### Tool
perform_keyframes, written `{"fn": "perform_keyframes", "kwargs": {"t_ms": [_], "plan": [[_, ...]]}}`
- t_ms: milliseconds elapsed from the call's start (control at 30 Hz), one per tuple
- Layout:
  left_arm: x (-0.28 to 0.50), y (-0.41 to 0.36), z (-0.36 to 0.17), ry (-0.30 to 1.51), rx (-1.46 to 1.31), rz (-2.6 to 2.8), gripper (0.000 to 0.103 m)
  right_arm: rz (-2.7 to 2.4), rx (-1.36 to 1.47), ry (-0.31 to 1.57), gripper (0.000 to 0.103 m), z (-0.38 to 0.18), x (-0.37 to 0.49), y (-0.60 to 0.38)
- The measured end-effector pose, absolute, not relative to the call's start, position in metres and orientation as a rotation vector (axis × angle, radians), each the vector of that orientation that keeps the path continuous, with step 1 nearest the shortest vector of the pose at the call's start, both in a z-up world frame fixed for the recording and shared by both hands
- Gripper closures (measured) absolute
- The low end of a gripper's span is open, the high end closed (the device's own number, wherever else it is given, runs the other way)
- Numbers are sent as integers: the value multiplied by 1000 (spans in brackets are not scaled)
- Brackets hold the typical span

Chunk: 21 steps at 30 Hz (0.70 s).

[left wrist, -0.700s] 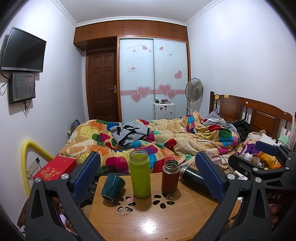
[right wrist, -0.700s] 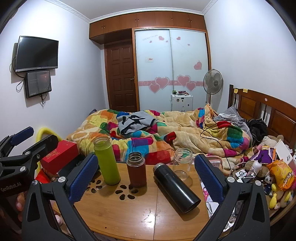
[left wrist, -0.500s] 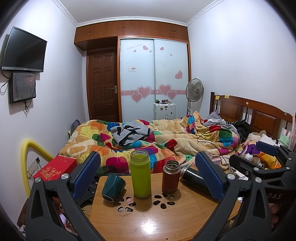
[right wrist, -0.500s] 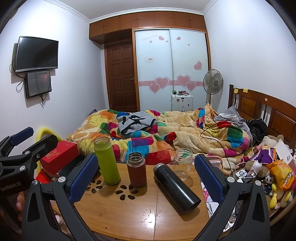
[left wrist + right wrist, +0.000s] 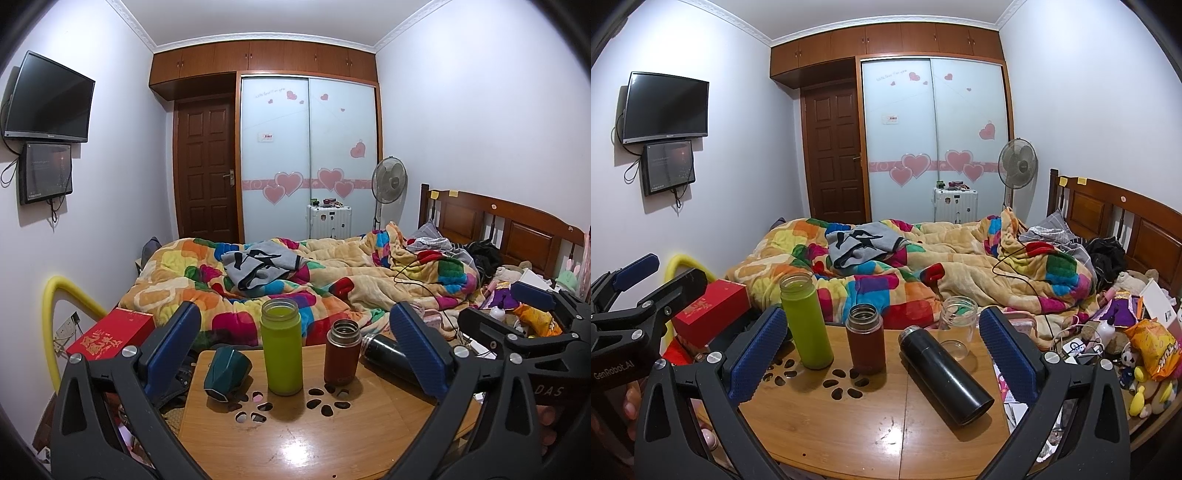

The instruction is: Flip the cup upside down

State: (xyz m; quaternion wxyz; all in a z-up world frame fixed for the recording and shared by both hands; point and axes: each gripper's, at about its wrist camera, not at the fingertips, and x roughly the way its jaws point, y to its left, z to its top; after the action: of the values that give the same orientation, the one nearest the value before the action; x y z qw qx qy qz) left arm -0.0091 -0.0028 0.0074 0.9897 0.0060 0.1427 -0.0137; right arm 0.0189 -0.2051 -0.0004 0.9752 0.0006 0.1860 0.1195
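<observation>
A dark green faceted cup lies on its side at the left of the round wooden table. A lime green bottle and a brown bottle stand upright, lids off. A black flask lies on its side. A clear glass jar stands at the back right. My left gripper is open and empty, held back from the table. My right gripper is open and empty, with the flask between its fingers further off.
Behind the table is a bed with a colourful quilt. A red box sits at the left. Toys, a snack bag and cables lie at the right. The table has petal-shaped cut-outs.
</observation>
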Motion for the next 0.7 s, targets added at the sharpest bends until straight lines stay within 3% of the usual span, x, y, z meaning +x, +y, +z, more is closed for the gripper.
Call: {"fn": "perform_keyframes", "kwargs": {"t_ms": [700], "plan": [[7, 6, -7, 331, -4, -13, 0, 245, 1, 374, 0, -3, 23, -201]]}}
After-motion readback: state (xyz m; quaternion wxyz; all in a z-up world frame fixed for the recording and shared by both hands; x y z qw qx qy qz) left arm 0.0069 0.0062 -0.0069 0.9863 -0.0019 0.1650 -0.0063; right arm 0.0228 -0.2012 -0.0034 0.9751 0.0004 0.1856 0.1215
